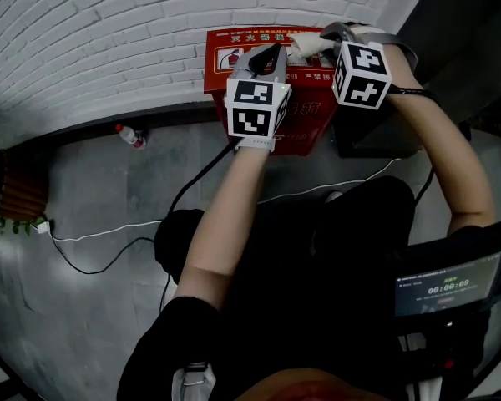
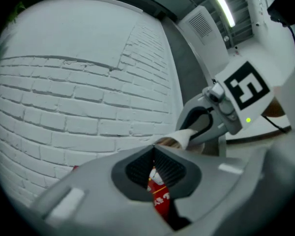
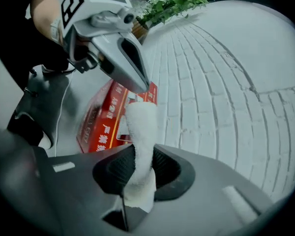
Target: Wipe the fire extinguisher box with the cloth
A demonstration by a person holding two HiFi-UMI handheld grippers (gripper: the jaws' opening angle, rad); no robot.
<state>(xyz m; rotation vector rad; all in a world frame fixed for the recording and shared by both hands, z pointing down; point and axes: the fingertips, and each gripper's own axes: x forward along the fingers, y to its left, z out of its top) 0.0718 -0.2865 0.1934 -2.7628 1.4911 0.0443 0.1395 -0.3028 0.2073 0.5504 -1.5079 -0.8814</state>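
White-painted brick wall [image 1: 108,32] rises behind everything. Against it, the right gripper [image 1: 324,38] has its jaws clamped on the white cloth [image 3: 140,124]. The cloth's free end sticks out over the top right edge of the red fire extinguisher box [image 1: 305,132]. The left gripper [image 1: 274,53], jaws pressed together on nothing, hovers just beside it over the same top. The box stands on the grey floor [image 1: 108,199] against the wall, and a small bottle [image 1: 130,134] lies well to its left.

A plain commercial or industrial interior is suggested. A white-painted brick wall [image 1: 108,32] is seen beyond the left hand-held gripper [image 1: 268,53]. A red fire extinguisher box [image 1: 221,61] is set on the grey floor [image 1: 108,190] just below it. A strip light [image 2: 223,6] and a louvred vent [image 2: 202,24] are mounted overhead.
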